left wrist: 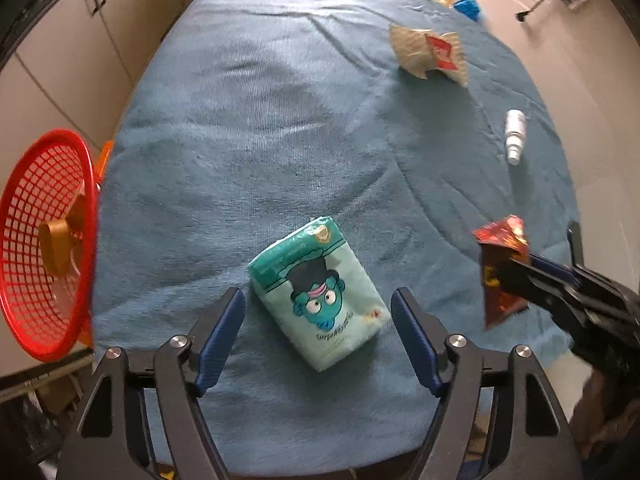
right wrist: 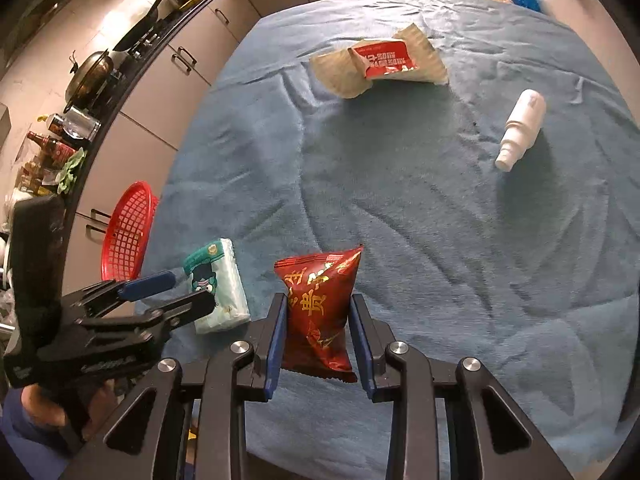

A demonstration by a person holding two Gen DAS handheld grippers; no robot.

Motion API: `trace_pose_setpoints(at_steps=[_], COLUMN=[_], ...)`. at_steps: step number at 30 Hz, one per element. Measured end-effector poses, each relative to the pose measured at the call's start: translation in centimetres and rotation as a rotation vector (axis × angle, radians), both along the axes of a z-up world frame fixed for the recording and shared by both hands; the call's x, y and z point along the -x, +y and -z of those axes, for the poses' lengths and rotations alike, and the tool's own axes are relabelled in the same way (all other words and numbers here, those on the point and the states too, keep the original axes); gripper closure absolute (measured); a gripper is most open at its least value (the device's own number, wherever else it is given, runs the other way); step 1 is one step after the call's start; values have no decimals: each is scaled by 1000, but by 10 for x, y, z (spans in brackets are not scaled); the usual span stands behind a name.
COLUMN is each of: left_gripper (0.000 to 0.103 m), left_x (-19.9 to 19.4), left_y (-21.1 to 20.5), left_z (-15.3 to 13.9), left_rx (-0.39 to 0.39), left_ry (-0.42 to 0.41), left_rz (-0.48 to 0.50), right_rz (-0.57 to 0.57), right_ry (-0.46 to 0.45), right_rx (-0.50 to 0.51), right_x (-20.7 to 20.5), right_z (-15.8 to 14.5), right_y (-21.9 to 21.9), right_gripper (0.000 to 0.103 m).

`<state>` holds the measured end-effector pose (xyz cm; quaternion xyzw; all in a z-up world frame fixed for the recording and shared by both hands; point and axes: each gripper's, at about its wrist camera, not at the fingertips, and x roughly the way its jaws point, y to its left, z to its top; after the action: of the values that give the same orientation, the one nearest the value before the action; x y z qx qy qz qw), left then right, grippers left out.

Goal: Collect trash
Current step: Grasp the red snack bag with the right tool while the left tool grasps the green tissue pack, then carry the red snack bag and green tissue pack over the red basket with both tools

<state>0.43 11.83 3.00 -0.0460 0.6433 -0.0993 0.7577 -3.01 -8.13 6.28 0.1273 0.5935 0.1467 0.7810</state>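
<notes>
Blue cloth (left wrist: 280, 120) lies open beyond tissue pack (left wrist: 320, 300).

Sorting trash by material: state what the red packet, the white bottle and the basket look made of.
Red snack packet: glossy foil-like plastic film, shiny and creased. White bottle: probably matte opaque plastic. Red basket: moulded plastic lattice, slightly shiny.

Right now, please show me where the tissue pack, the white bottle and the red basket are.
tissue pack (left wrist: 320, 300): left wrist view, on its printed top face.
white bottle (right wrist: 522, 128): right wrist view, on its body.
red basket (left wrist: 44, 248): left wrist view, on its mesh wall.
</notes>
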Motion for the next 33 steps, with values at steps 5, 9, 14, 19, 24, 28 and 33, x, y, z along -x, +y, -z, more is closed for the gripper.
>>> trace_pose_setpoints(at_steps=[5, 9, 14, 19, 24, 28, 33], left_gripper=[27, 27, 47, 73, 77, 77, 77], left_x=[-5, -4, 2, 3, 9, 13, 9], left_y=[-14, -21, -21, -3, 15, 29, 40], left_z=[19, 21, 20, 13, -2, -20, -39], left_rx=[-67, -104, -151, -107, -85, -84, -95], left_ry=[25, -7, -55, -63, -116, -179, -226], left_rz=[-20, 6, 50, 28, 14, 6, -13], right_rz=[7, 7, 3, -22, -57, -78, -113], right_ry=[-8, -5, -6, -16, -27, -36, -59], right_rx=[-1, -2, -4, -11, -8, 0, 9], right_x=[-1, 0, -2, -7, -11, -15, -24], right_z=[0, 0, -2, -3, -7, -11, -21], right_y=[-8, -15, -17, -5, 13, 26, 45], right_gripper=[70, 70, 70, 70, 70, 70, 70])
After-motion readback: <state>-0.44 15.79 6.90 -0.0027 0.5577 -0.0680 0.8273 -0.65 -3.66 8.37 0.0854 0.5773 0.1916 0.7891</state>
